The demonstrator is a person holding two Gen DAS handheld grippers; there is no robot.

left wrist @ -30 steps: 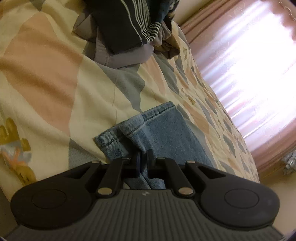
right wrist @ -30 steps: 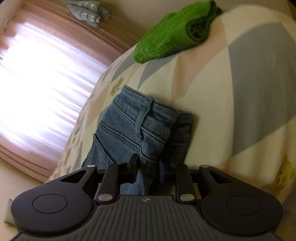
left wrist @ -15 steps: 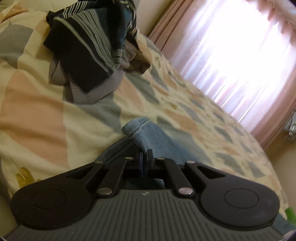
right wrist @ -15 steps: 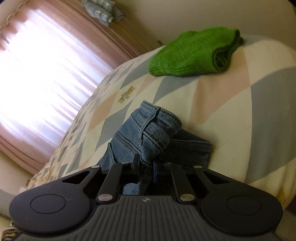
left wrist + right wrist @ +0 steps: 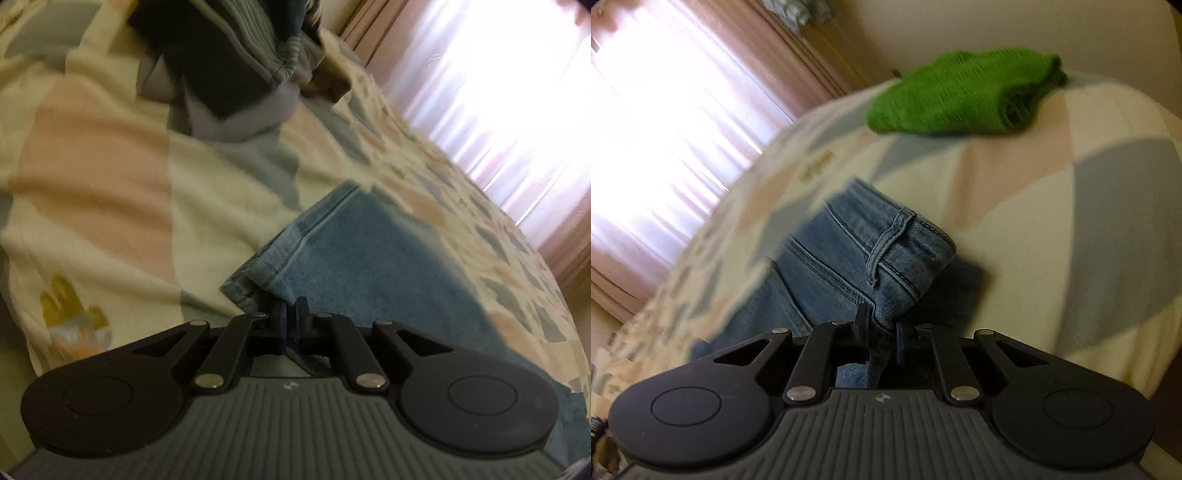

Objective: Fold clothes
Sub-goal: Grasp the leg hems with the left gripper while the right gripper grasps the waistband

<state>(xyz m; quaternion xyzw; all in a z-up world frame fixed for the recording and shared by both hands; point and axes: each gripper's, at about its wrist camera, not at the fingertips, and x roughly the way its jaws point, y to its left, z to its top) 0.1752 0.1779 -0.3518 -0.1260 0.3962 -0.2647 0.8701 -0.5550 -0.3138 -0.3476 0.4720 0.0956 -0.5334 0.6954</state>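
Observation:
Blue jeans lie on a bed with a pastel patchwork cover. In the left wrist view my left gripper (image 5: 291, 308) is shut on the hem end of a jeans leg (image 5: 373, 258), which stretches away toward the window. In the right wrist view my right gripper (image 5: 881, 325) is shut on the waistband of the jeans (image 5: 849, 254), just below a belt loop (image 5: 886, 243). The waistband bunches up over a lower layer of denim.
A dark striped garment heap (image 5: 236, 62) lies at the far end of the bed in the left wrist view. A folded green knit sweater (image 5: 964, 96) sits on the bed's far right corner. Pink curtains (image 5: 665, 110) cover a bright window.
Both grippers keep their hold on the jeans. The left one has lowered, and the leg now lies flatter and spread out. The right one has moved slightly, with the waistband still bunched.

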